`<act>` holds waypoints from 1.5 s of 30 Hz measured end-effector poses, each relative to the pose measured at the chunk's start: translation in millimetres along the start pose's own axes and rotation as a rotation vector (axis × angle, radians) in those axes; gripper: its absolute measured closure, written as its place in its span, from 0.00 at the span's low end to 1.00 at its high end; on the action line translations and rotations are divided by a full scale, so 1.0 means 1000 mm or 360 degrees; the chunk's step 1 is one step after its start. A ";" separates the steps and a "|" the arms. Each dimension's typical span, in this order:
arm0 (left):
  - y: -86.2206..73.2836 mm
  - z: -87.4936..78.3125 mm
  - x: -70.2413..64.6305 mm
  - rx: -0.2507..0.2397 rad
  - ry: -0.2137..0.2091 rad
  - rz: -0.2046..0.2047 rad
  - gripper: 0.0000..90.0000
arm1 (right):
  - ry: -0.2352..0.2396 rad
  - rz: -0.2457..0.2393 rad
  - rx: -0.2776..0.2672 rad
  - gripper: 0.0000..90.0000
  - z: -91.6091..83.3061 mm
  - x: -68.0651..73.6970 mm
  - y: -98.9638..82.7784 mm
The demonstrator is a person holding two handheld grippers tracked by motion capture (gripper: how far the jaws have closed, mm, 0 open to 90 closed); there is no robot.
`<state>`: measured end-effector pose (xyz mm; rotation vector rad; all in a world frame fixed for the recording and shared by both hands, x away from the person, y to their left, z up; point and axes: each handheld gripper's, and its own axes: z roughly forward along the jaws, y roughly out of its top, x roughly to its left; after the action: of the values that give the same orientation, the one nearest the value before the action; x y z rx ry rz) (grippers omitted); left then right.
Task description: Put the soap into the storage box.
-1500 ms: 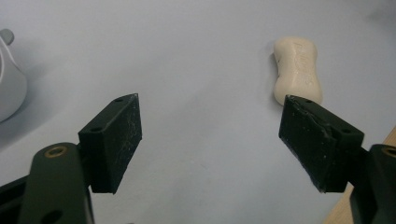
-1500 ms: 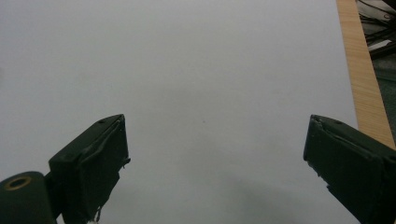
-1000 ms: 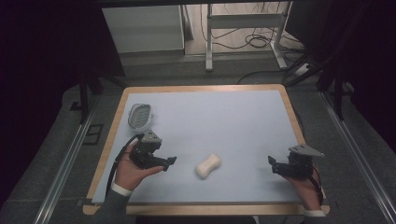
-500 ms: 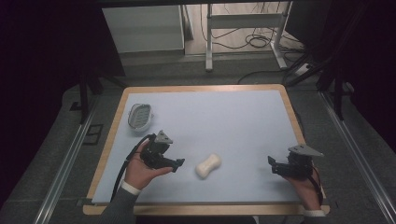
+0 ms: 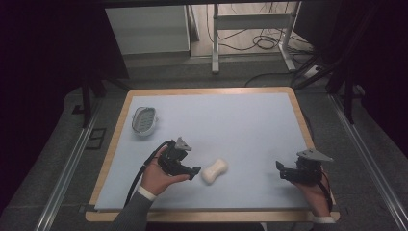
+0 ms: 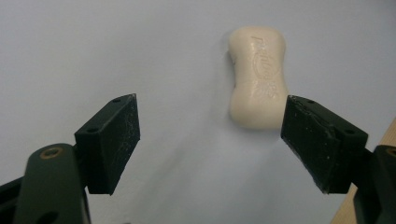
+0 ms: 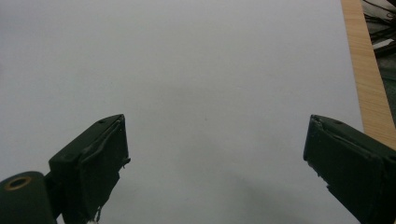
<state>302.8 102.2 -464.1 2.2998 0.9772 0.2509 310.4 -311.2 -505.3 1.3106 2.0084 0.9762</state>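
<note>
From the high view, a pale blue mat covers the wood-edged bench. A cream soap bar lies on the mat near the front, a little left of the middle, its long axis running from near-left to far-right. The left gripper sits just beside the bar's left end, held in the person's left hand, pointing right toward the bar. The right gripper is well apart from the bar, near the front right corner, pointing left. A small oval soap dish rests at the far left of the mat, well apart from both. Beyond the bench stand a white cabinet, a metal frame and cables on the floor.

The left gripper view brings what the high view cannot resolve: embossed lettering on the bar's top and its waisted shape. Here it lies lengthwise, running away from the camera, close to the right-hand jaw and ahead of the tips. The jaws stand wide apart, holding nothing.

The right gripper view shows bare mat and the bench's wooden edge at the right. Its jaws are spread wide and empty.
</note>
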 end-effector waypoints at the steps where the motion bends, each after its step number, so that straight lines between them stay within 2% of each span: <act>1: 0.001 0.002 -0.001 0.0006 -0.0002 0.0005 0.22 | 0.0001 0.0001 -0.0001 0.07 0.000 0.000 0.000; 12: 0.010 0.022 -0.009 0.0077 -0.0045 0.0021 0.22 | -0.0001 0.0003 -0.0002 0.07 0.000 -0.001 0.000; 20: 0.021 0.036 -0.019 0.0123 -0.0070 0.0058 0.23 | -0.0003 0.0007 0.0008 0.07 0.001 -0.002 -0.001; 26: 0.027 0.043 -0.024 0.0135 -0.0087 0.0071 0.23 | 0.0000 0.0007 0.0012 0.07 0.001 -0.002 -0.001; 41: 0.039 0.068 -0.033 0.0226 -0.0083 0.0110 0.25 | -0.0004 0.0010 0.0021 0.07 0.003 -0.002 -0.002; 45: 0.039 0.075 -0.034 0.0266 -0.0068 0.0131 0.30 | -0.0003 0.0009 0.0022 0.07 0.003 -0.003 -0.003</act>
<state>330.9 22.0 -496.8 2.4901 0.9134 0.1582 312.3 -313.6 -509.1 1.3247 2.0148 0.9648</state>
